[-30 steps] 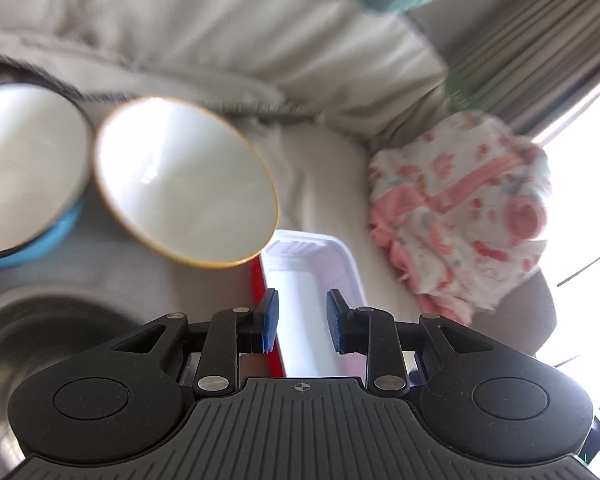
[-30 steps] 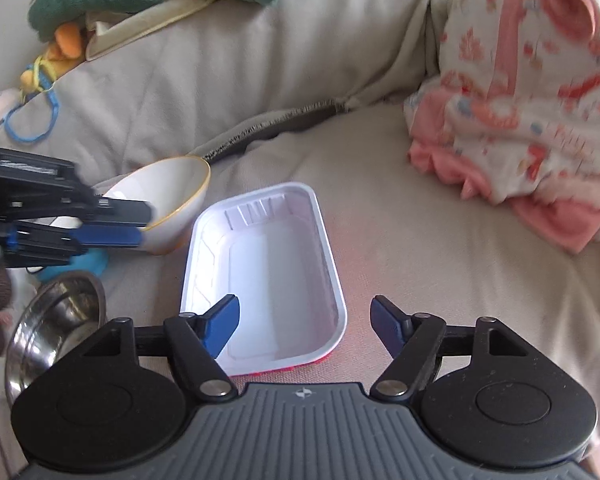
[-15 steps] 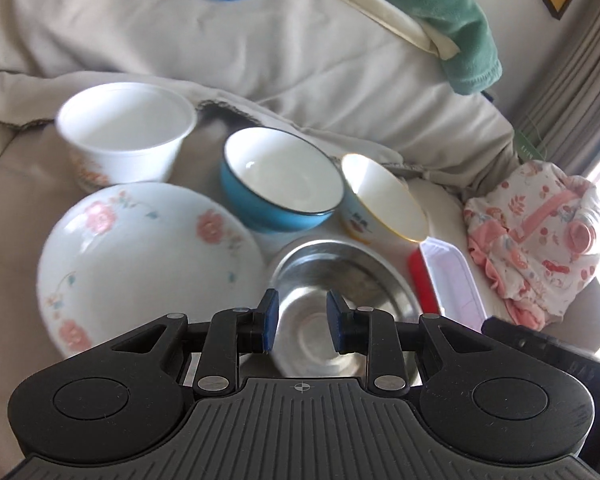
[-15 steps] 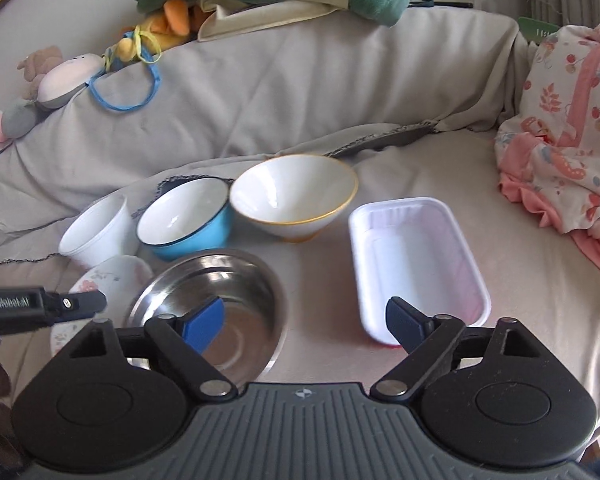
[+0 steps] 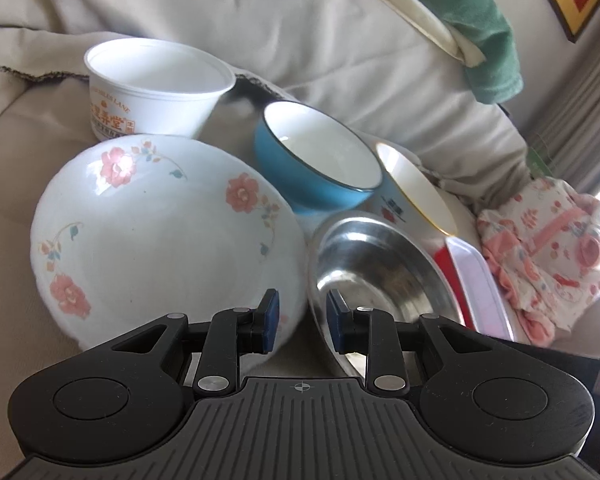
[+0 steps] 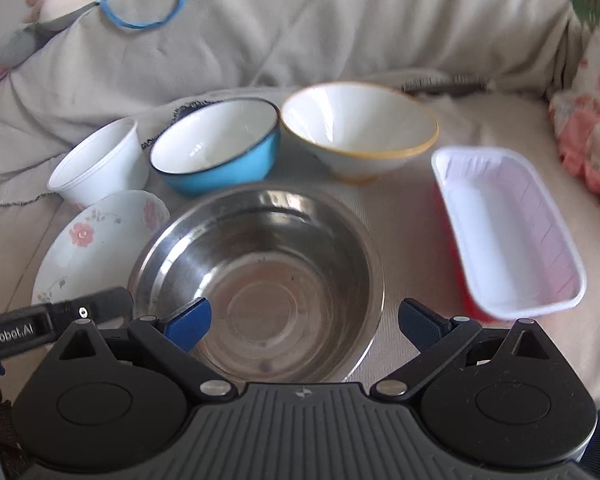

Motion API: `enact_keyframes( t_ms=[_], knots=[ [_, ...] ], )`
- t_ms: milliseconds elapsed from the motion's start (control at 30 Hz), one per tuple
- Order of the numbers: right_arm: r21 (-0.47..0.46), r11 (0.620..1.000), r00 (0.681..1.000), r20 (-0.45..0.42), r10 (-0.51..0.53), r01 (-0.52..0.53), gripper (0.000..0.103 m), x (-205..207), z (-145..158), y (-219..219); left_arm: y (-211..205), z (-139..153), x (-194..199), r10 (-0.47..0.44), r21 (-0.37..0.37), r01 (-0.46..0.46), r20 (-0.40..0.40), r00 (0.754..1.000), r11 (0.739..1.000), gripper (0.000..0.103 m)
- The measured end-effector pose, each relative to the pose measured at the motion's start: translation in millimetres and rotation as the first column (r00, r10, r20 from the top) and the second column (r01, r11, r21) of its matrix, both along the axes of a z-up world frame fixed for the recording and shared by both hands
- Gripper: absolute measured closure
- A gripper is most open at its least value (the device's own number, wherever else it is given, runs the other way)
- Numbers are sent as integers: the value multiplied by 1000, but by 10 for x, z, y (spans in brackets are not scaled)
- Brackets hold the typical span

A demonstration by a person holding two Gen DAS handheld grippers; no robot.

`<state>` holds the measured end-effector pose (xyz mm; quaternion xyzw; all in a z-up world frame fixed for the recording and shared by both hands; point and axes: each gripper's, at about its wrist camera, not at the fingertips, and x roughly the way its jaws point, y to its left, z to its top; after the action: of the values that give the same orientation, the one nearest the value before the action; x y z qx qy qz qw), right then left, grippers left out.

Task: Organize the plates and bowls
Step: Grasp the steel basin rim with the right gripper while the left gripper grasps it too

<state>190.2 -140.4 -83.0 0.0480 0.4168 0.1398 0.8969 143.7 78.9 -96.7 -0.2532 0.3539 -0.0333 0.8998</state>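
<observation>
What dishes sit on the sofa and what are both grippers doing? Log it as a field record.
surface: beige sofa cover
back row: white plastic cup, blue bowl, gold-rimmed bowl
front row: floral plate, steel bowl, red-and-white tray
stacking: none, each dish stands alone
left gripper: narrow gap, holding nothing, over the plate's edge and the steel bowl's rim
right gripper: jaws opening, nothing gripped, above steel bowl

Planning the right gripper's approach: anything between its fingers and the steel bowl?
Nothing visible. The right gripper is opening, fingers empty, with the steel bowl directly ahead; the flowered plate lies off to the left.
</observation>
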Motion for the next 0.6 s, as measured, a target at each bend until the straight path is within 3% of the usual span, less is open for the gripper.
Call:
enact_keyframes(
  t_ms=[133, 233, 433, 600],
  knots=[
    [177, 984, 995, -98, -11, 28, 3, 158, -256, -262, -120, -24, 52, -24, 27, 24, 1, 1000, 999, 78],
    [264, 964, 994, -112, -3, 33, 11, 258, -354, -341, -211, -13, 64, -13, 97, 13, -2, 1000, 995, 80],
    [395, 918, 988, -128, 82, -25, 15, 377, -328, -405, -353, 76, 13, -36, 124, 39, -28, 999, 991, 80],
    [419, 908, 985, -155, 82, -10, 15, 274, -338, -603, -426, -8, -73, -96, 10, 98, -134, 986, 995, 79]
  ],
)
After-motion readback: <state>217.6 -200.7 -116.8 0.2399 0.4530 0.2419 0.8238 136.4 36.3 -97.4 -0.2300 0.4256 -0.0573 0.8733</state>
